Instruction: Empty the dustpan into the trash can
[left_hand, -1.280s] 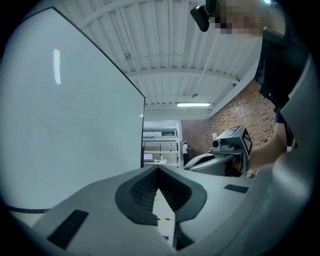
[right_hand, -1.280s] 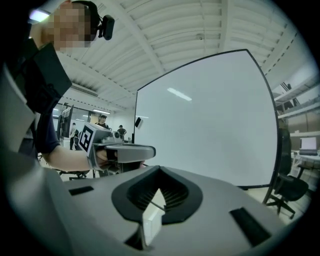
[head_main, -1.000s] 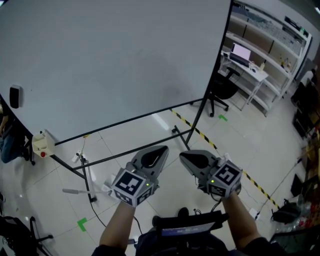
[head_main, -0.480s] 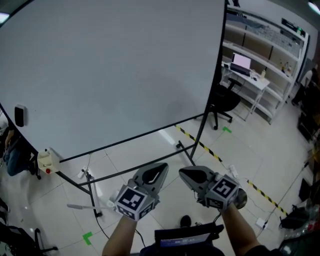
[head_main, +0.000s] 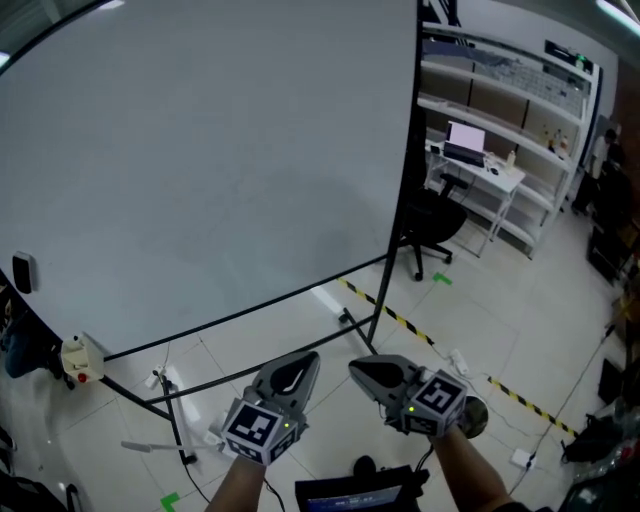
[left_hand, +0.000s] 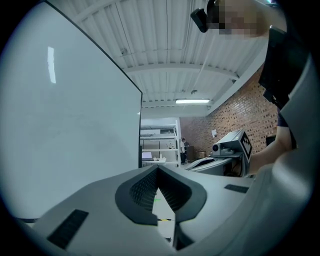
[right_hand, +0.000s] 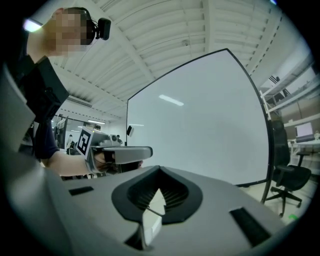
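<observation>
Two empty claws, left claw (head_main: 298, 365) and right claw (head_main: 362, 367), sit pressed together at 6 o'clock; neither dustpan nor trash can shows, so searching blind could clip the whiteboard stand (head_main: 398, 235) at 1 o'clock

From the head, the scene is viewed steeply downward over the left gripper (head_main: 303, 362) and right gripper (head_main: 360, 368). Each gripper view is set close behind its own jaws, aimed level. The whiteboard (head_main: 200, 170) is shared by all three views, and each gripper is caught in the other's.
</observation>
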